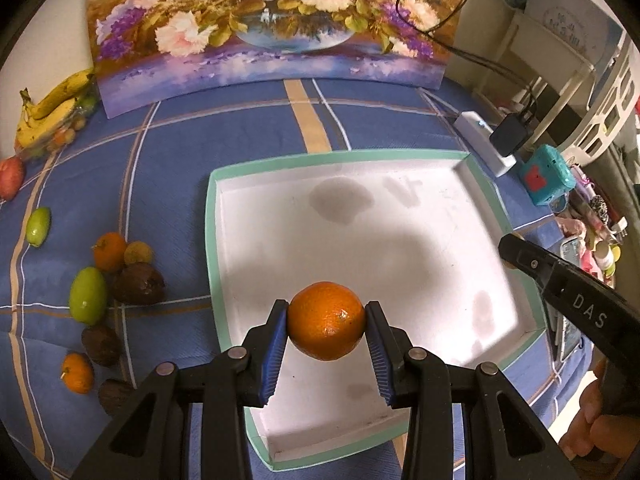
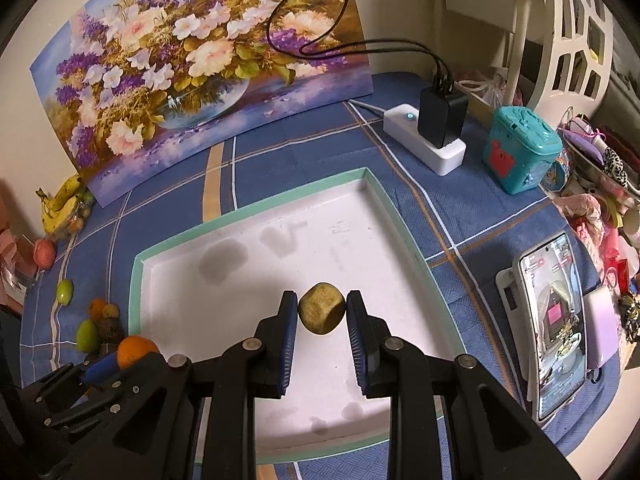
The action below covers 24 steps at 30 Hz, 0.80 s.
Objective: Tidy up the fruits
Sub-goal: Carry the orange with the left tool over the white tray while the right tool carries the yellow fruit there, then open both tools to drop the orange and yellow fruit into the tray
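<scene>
Left wrist view, nearest item: our left gripper, jaws closed on an orange, pads pressing its two sides at mid-height, fruit held above the near half of the white tray; we judge it is carried there for setting down

Right wrist view, nearest item: our right gripper, jaws narrowed onto a small yellowish-brown fruit, likewise held over the tray interior; from here the orange shows at 8 o'clock in the other tool

Tray: shallow, white inside, green-edged, lying on the blue checked cloth; no fruit rests in it, only grey stains; we take it as the collecting place, and both loads are over it, not yet released

Loose fruit, 9 o'clock of the tray in the left view: two small oranges, two green fruits, several dark brown ones, clustered and touching in places, all outside the tray, so much sorting remains by our reckoning

Farther, 10 o'clock: a reddish fruit, then bananas on a bag of small fruit

Farthest: flower painting propped upright at 12 o'clock; power strip with charger, teal box and phone at 1 to 3 o'clock
</scene>
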Available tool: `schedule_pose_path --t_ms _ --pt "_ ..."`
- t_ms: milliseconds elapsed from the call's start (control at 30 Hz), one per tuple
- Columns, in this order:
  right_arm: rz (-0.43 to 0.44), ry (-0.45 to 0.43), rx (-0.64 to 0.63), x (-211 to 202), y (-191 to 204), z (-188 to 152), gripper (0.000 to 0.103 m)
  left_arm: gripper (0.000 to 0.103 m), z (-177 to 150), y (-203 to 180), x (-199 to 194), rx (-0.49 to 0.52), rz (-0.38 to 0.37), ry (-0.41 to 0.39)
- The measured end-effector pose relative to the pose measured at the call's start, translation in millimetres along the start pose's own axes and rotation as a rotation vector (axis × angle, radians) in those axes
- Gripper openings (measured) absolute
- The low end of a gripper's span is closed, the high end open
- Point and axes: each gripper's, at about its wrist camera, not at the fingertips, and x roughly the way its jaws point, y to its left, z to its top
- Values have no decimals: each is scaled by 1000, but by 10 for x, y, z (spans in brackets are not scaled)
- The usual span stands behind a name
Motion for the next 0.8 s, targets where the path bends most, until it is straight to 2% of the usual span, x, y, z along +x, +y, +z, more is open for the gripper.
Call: schedule_pose_path --t_ms 400,733,800 --pt "-18 162 -9 576 24 -206 26 41 -139 60 368 -9 43 105" --pt "-29 172 -20 607 28 -255 26 42 -120 91 343 -35 33 115" --pt "-36 170 -22 607 28 -235 26 49 -96 107 313 -42 33 112"
